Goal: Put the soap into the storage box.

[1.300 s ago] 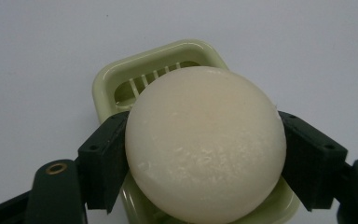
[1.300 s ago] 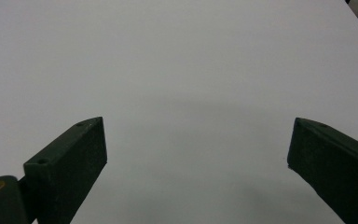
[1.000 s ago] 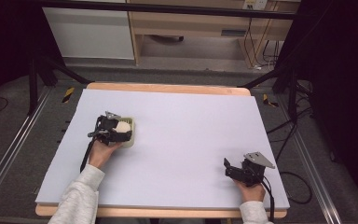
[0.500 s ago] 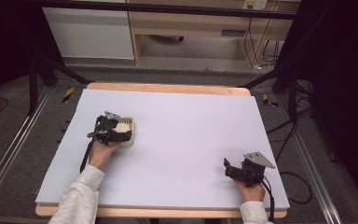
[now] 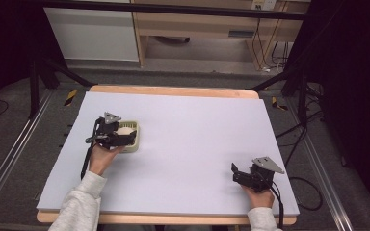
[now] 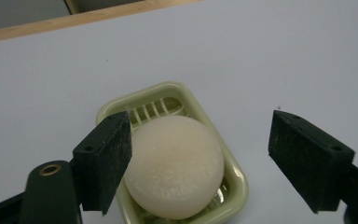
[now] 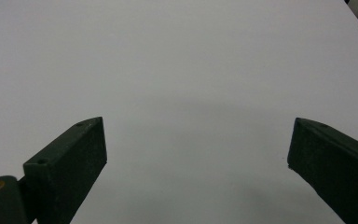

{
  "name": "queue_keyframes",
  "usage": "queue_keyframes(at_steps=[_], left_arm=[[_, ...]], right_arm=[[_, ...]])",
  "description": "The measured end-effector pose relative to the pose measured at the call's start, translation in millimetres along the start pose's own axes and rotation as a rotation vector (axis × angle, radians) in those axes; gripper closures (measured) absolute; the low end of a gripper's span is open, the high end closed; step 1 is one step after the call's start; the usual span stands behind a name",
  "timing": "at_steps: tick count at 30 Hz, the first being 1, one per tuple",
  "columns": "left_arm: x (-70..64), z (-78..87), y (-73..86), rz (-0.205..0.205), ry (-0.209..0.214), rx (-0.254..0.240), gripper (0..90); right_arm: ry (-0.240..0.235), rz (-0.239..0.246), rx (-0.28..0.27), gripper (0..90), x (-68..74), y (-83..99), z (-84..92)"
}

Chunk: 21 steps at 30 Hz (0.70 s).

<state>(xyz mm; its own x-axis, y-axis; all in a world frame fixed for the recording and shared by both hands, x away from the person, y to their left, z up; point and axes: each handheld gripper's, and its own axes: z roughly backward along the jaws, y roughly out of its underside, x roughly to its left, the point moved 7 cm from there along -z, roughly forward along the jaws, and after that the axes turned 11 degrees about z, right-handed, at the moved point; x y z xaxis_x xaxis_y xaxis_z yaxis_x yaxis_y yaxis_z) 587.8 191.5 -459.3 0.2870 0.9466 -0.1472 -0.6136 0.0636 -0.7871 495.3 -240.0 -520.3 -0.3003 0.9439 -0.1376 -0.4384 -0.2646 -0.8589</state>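
The left gripper (image 5: 125, 138) is held low over the left part of the table (image 5: 197, 144), the forearm entering from the bottom edge and the wrist angled so that the jaws point right, over the dish (image 5: 131, 136). The jaws are spread wide. In the left gripper view the soap (image 6: 175, 165) is seen lying in the pale green dish (image 6: 168, 93), a round cream cake resting on the slatted floor. One pad (image 6: 107, 158) appears to touch or nearly touch the soap's side; contact cannot be confirmed. The other pad stands well clear, beyond the dish rim. Nothing is clamped.

The right gripper (image 5: 237, 172) is held near the front right corner, the hand (image 5: 259, 196) behind it at the table edge, jaws pointing left. In its own view the jaws are parted wide over bare white surface, with nothing between them.

In the high view the soap (image 5: 123, 130) is partly hidden by the left gripper; the slats are made out in the gripper view alone.
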Motion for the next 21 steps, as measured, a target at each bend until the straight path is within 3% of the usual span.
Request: queue_keyframes(at_steps=[9,21], left_arm=[[-11.4,21.3,6.0,-0.018,0.032,-0.050,21.3],[1.1,48.0,26.5,0.003,0.017,-0.126,21.6]], right_arm=[[0.000,0.000,-0.003,5.0,-0.3,-0.1,0.3],[-0.004,-0.006,-0.005,4.9,-0.2,-0.2,0.6]])
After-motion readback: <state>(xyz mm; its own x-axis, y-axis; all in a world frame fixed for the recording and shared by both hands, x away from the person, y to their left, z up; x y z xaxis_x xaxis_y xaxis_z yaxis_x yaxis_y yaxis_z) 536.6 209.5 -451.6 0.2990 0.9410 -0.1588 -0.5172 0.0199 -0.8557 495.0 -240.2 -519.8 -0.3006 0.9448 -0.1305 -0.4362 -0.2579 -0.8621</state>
